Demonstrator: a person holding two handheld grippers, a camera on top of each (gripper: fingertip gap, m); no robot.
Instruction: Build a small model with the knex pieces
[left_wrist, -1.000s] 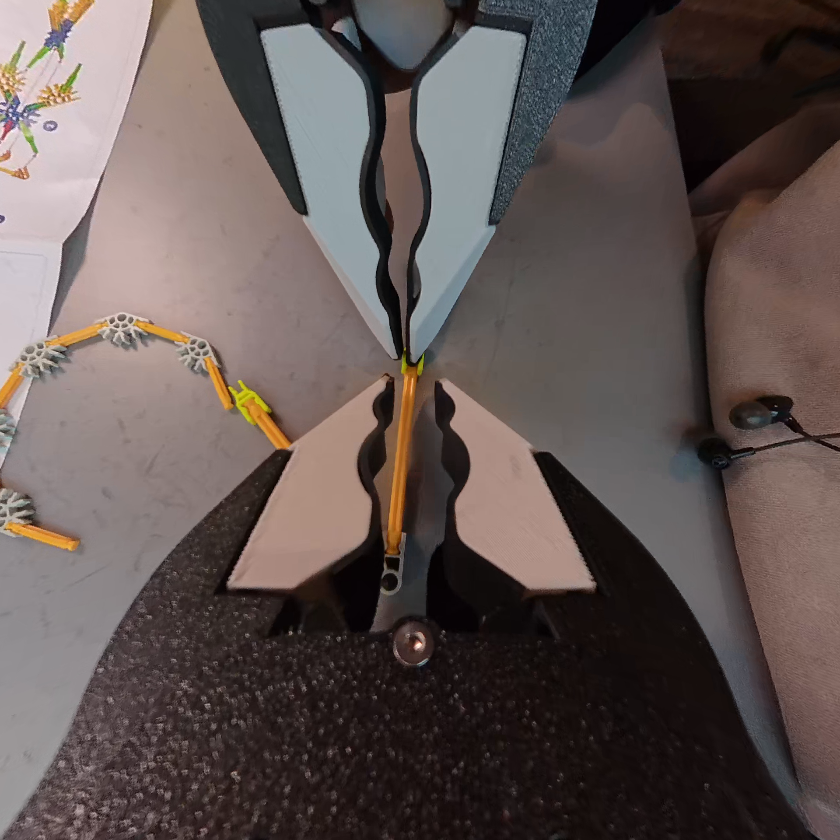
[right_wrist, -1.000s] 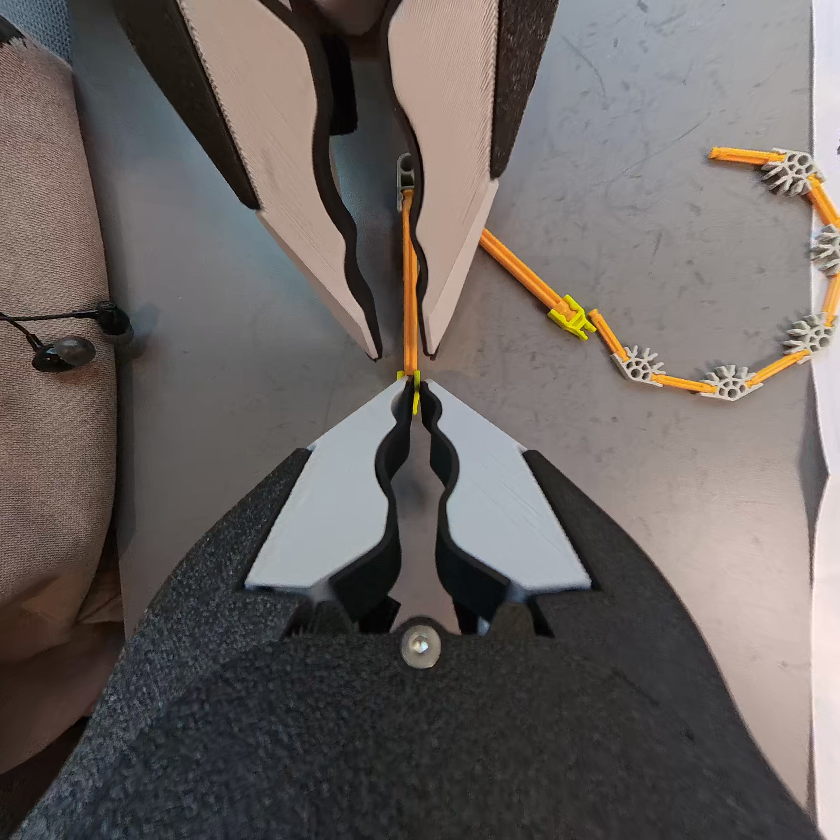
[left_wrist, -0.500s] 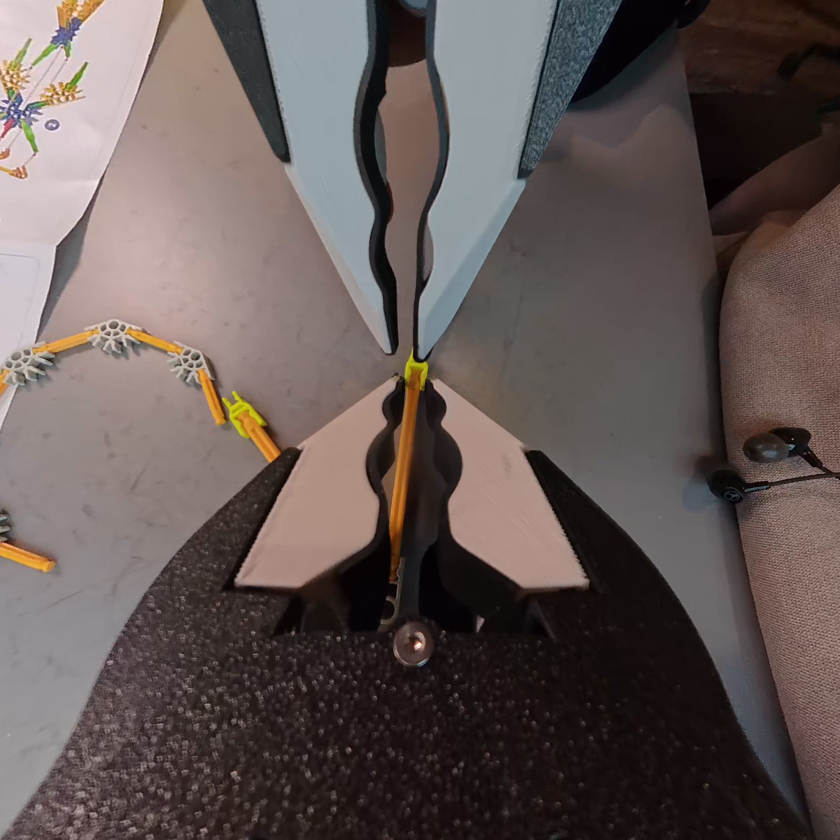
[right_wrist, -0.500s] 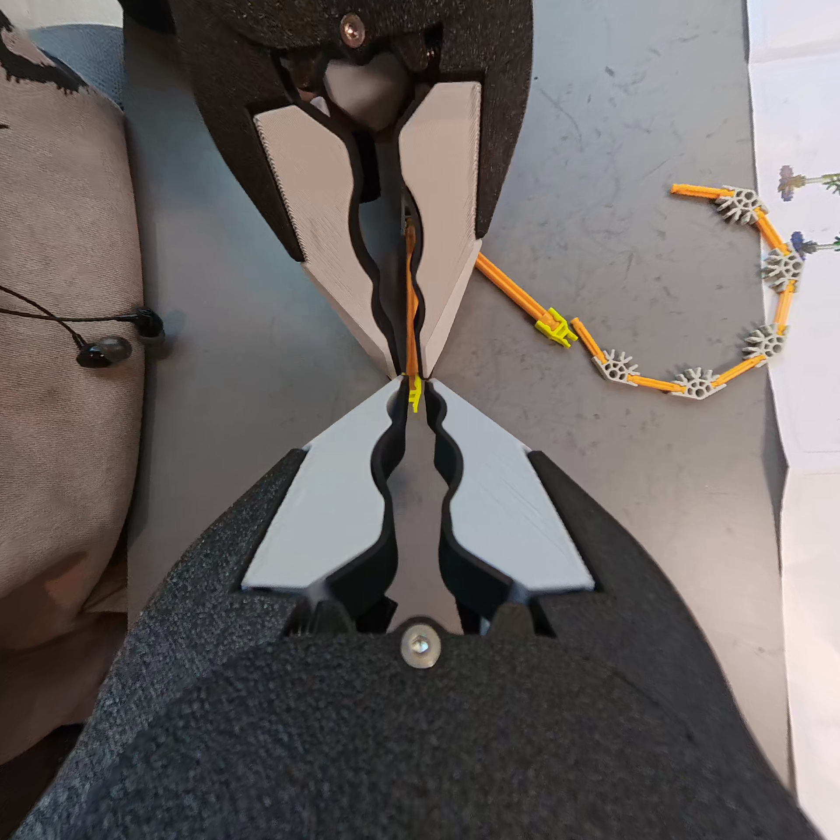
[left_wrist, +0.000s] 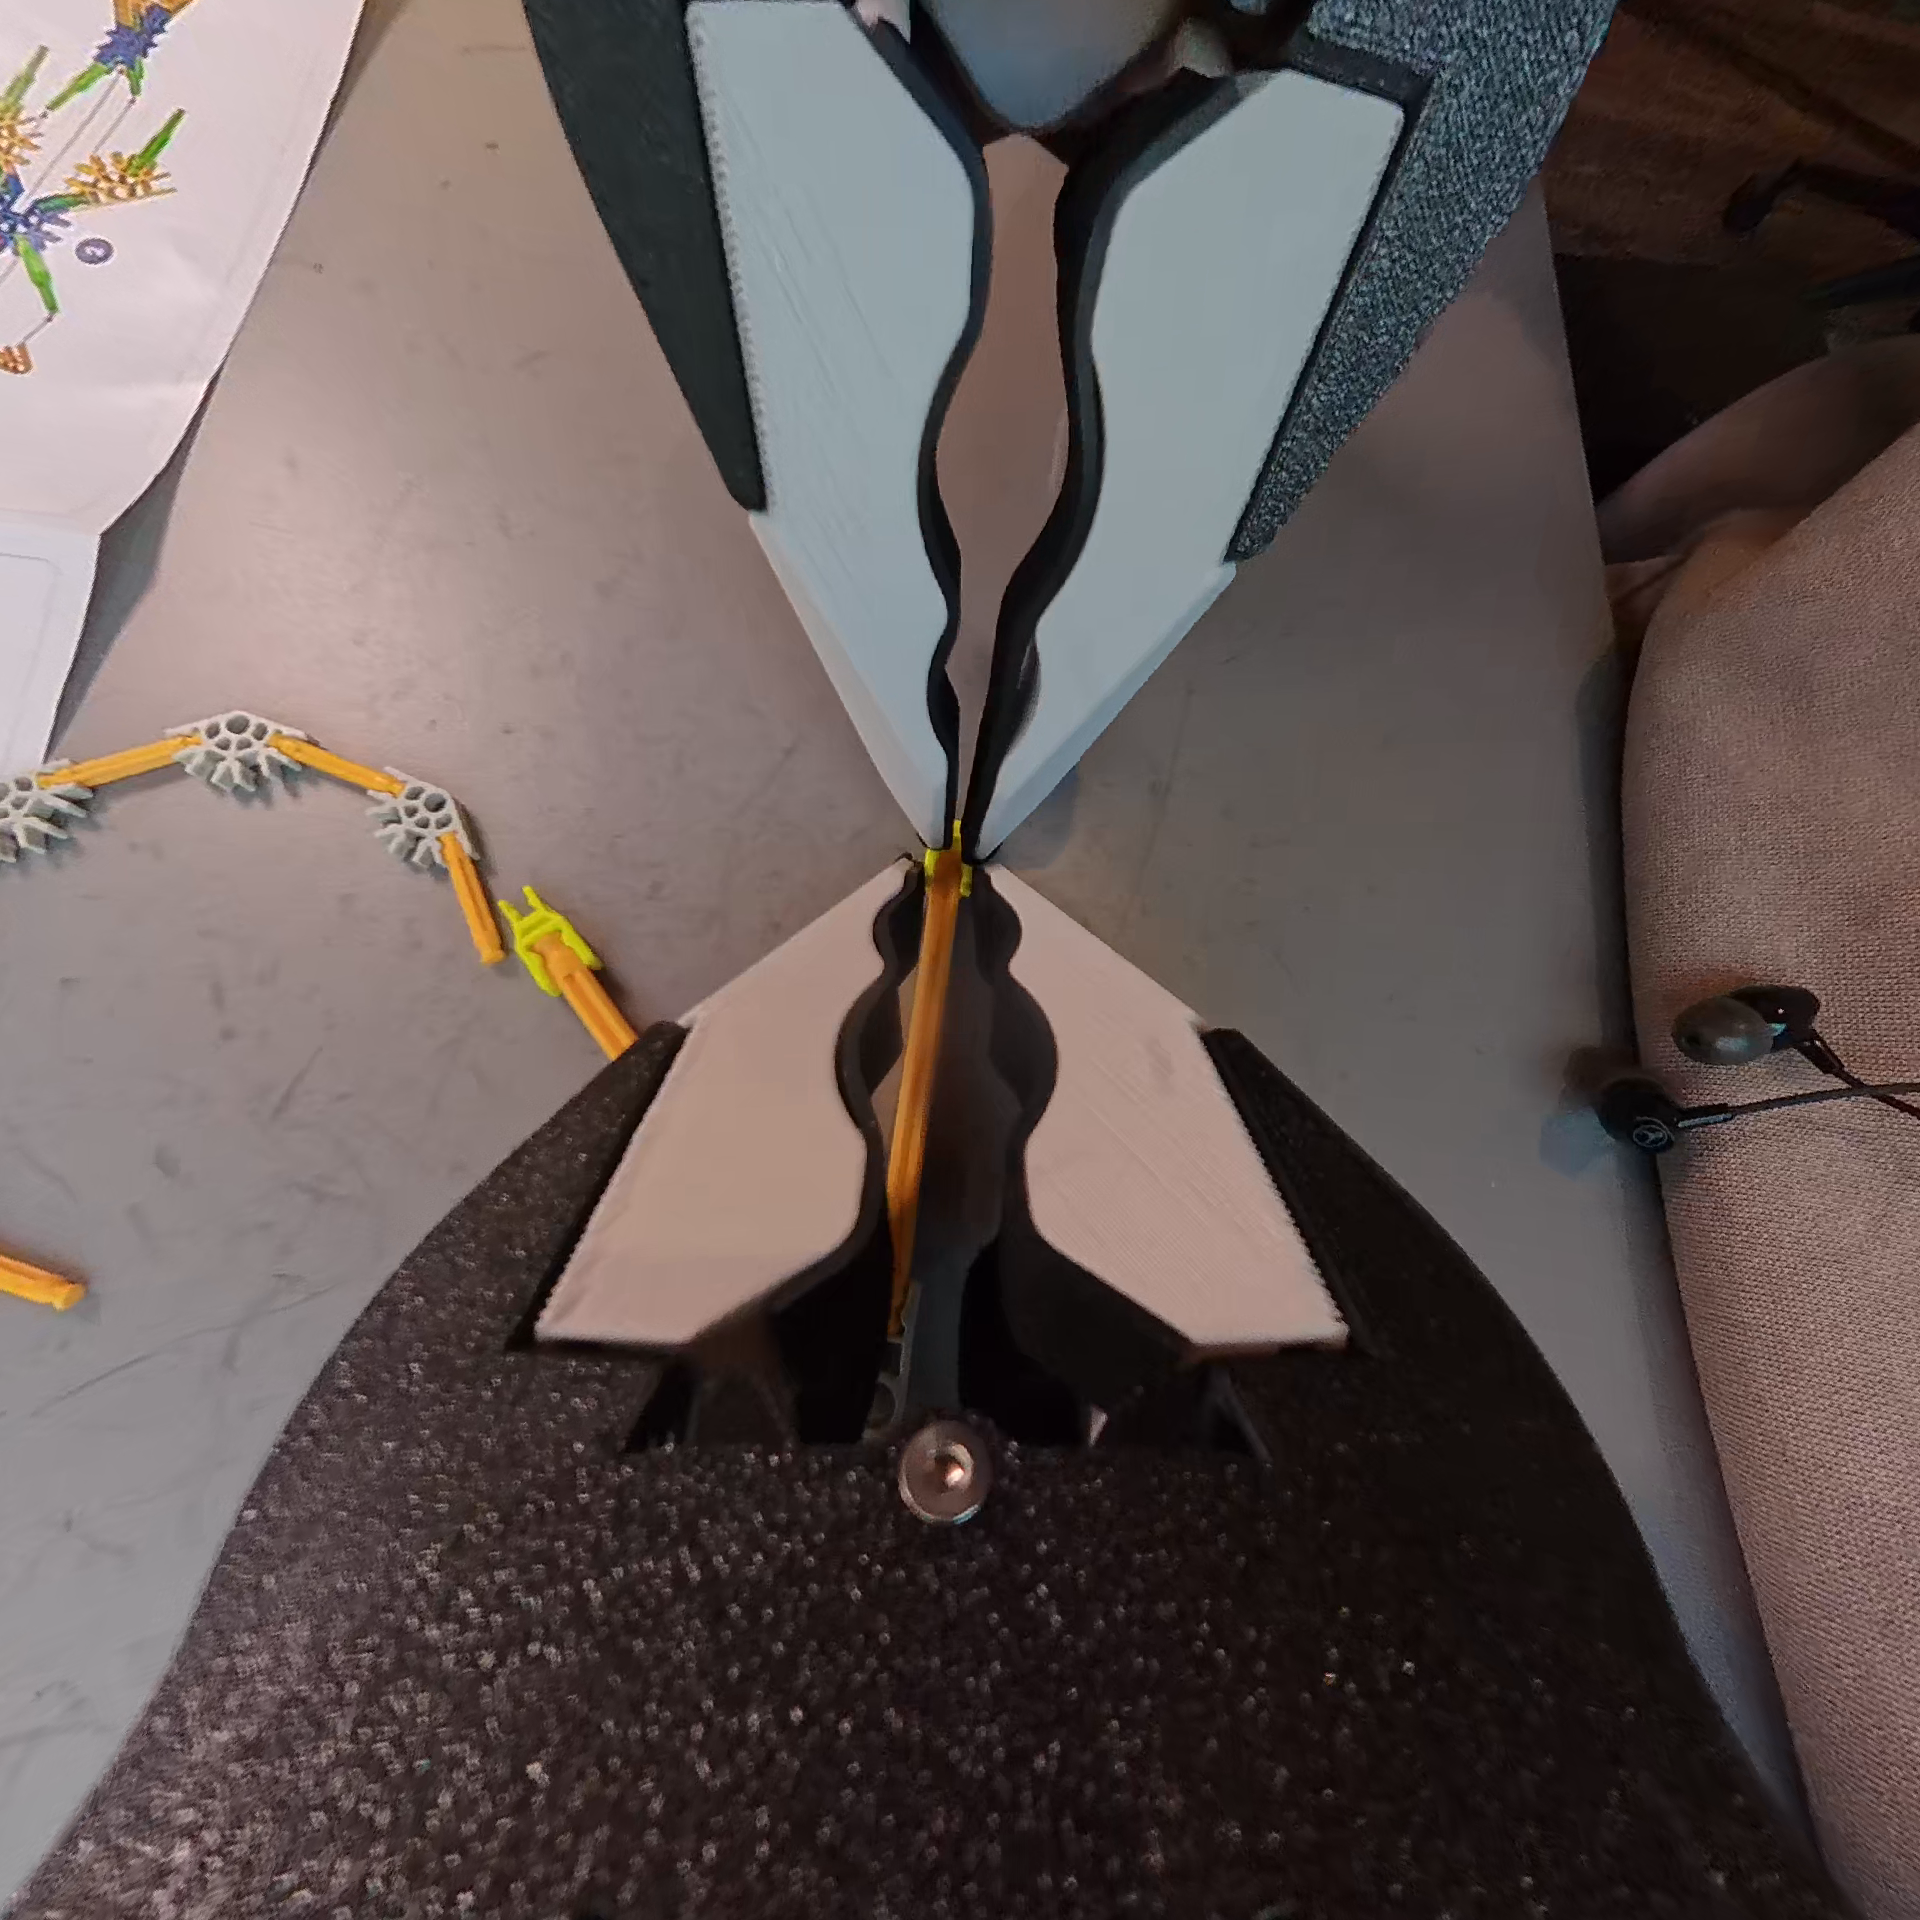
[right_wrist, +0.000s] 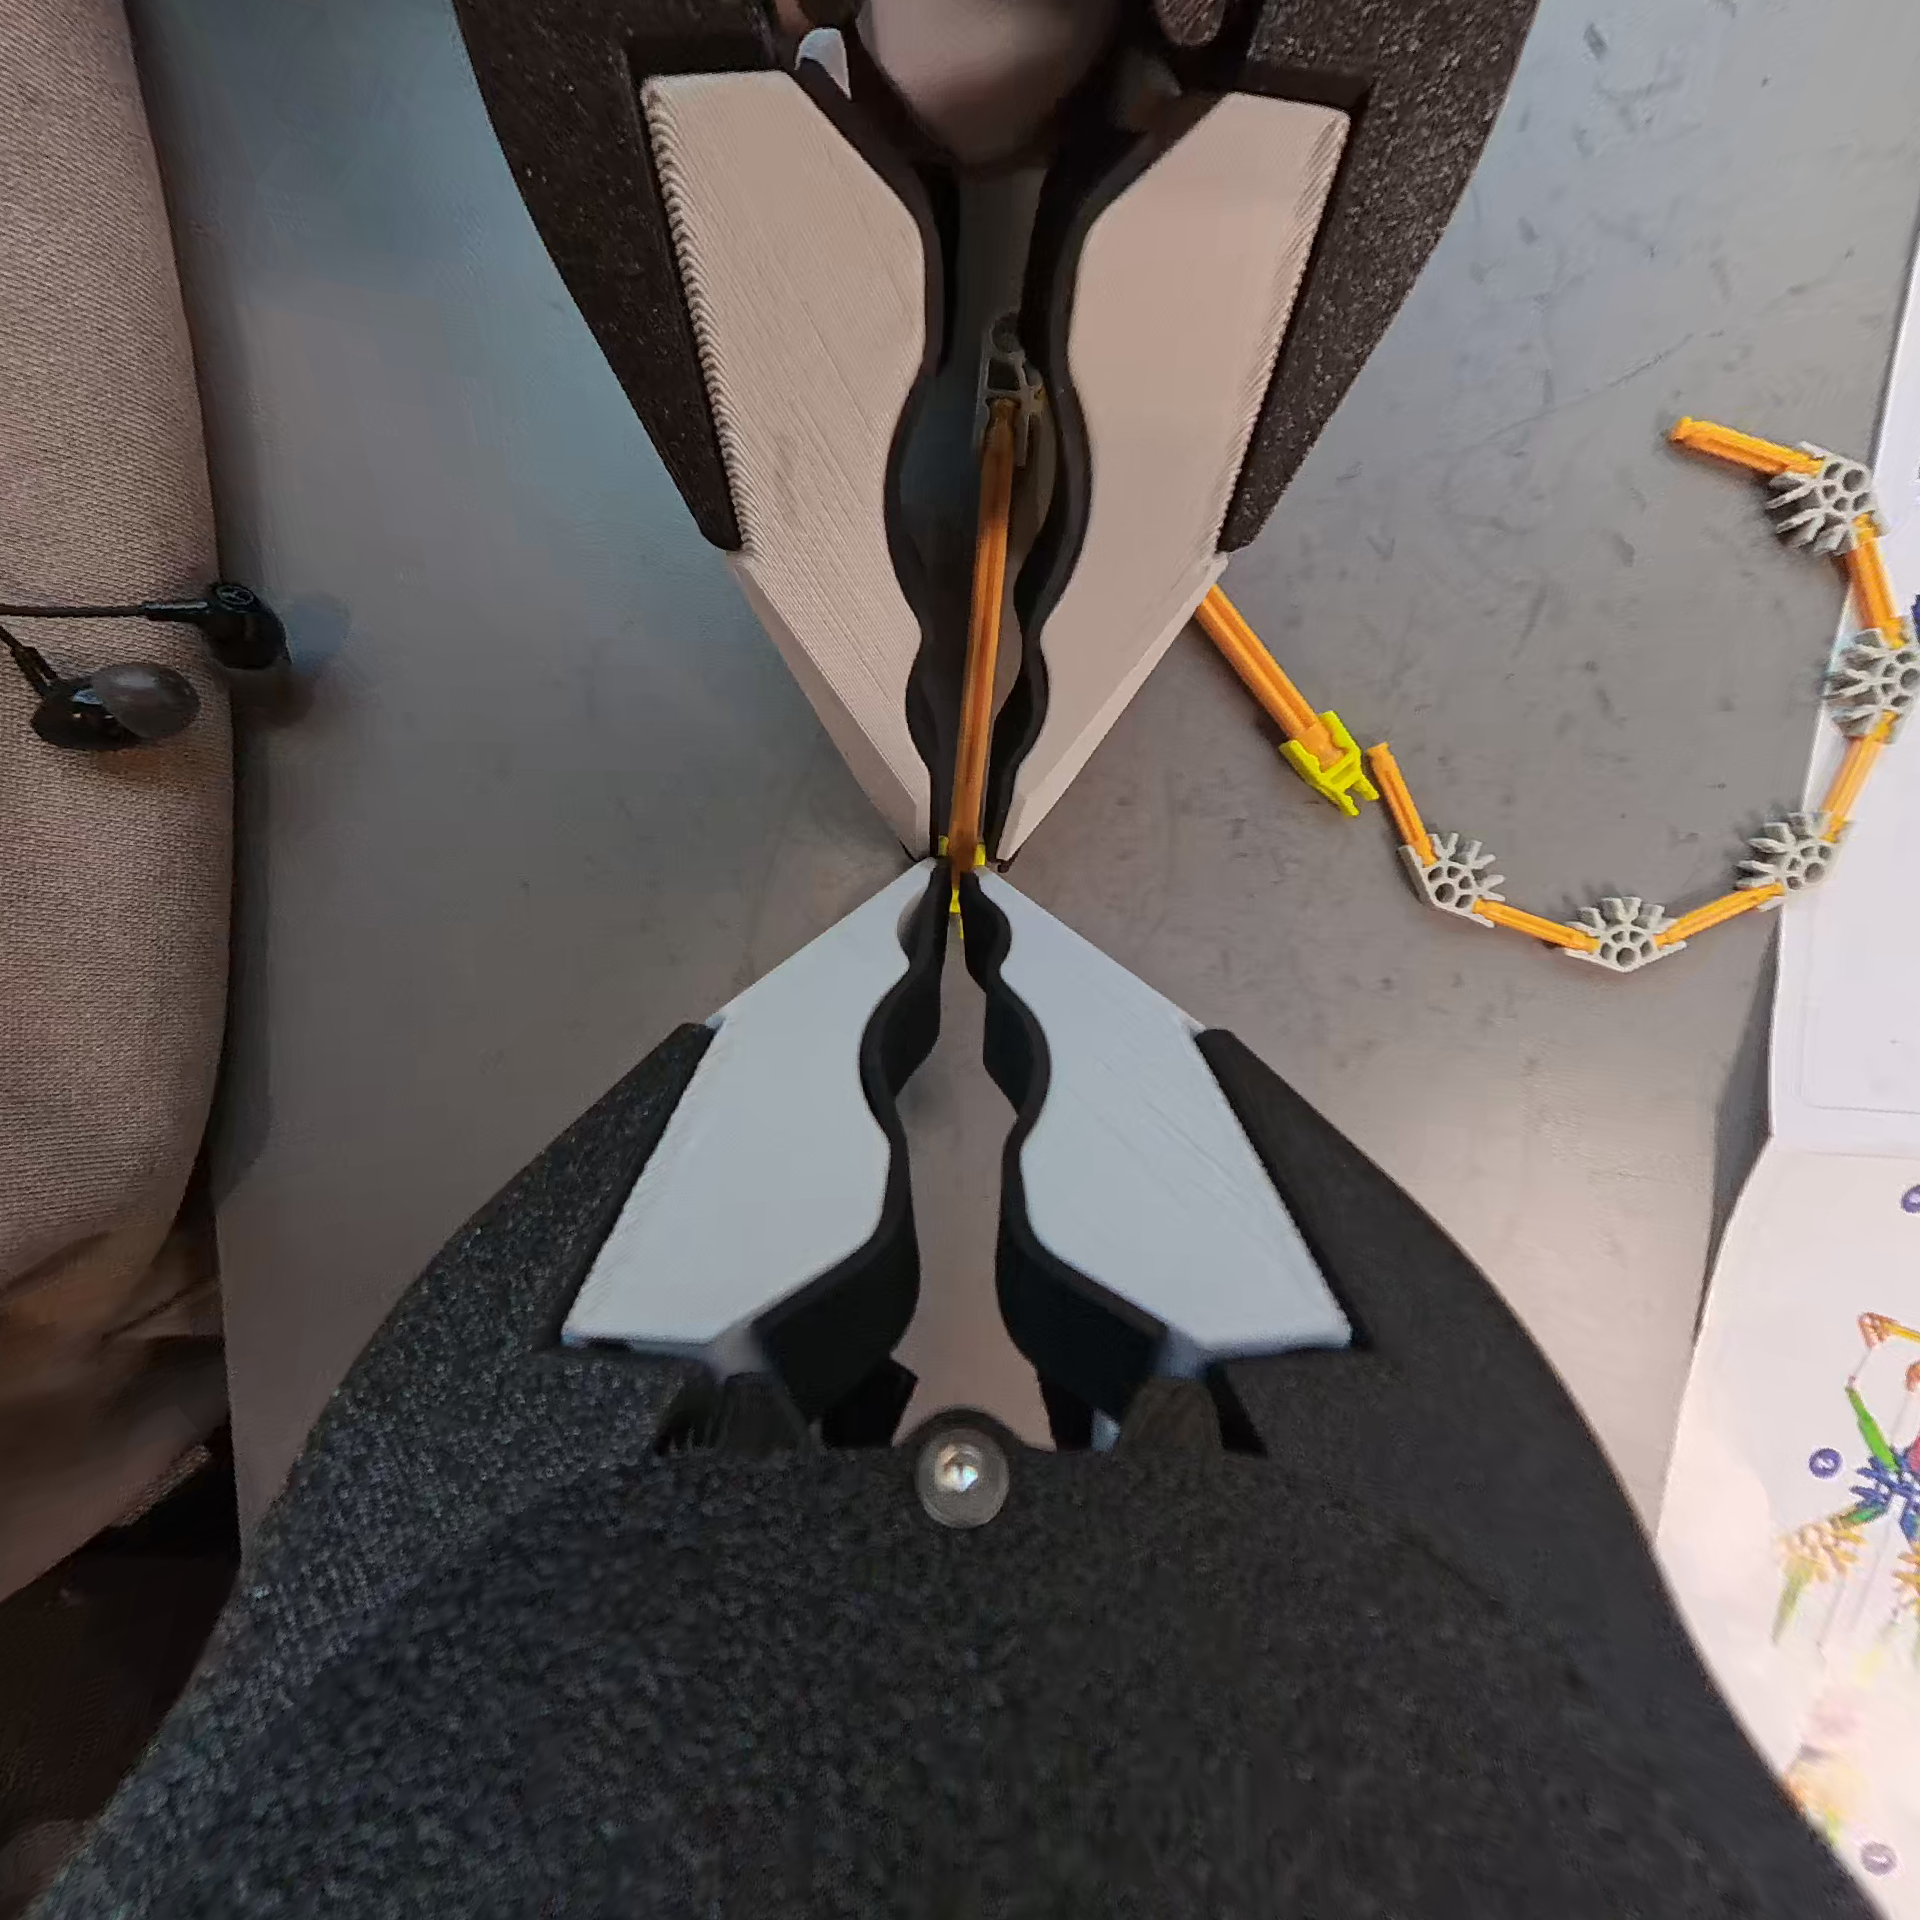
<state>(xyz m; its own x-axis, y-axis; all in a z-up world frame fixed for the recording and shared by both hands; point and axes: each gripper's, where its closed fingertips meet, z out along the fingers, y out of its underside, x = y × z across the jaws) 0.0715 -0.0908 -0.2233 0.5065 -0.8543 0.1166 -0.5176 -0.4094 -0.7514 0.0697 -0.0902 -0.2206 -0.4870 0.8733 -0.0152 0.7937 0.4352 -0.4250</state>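
Lying between left jaws: rod (left_wrist: 920, 1049) (orange).

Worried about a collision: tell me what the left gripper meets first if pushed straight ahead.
The right gripper: it faces the left gripper tip to tip, with only the yellow connector on the orange rod between.

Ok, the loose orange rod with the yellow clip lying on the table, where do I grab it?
Probably mid-shaft on the rod, from straight above, pinching across its width: it lies flat, and its yellow clip end crowds the chain.
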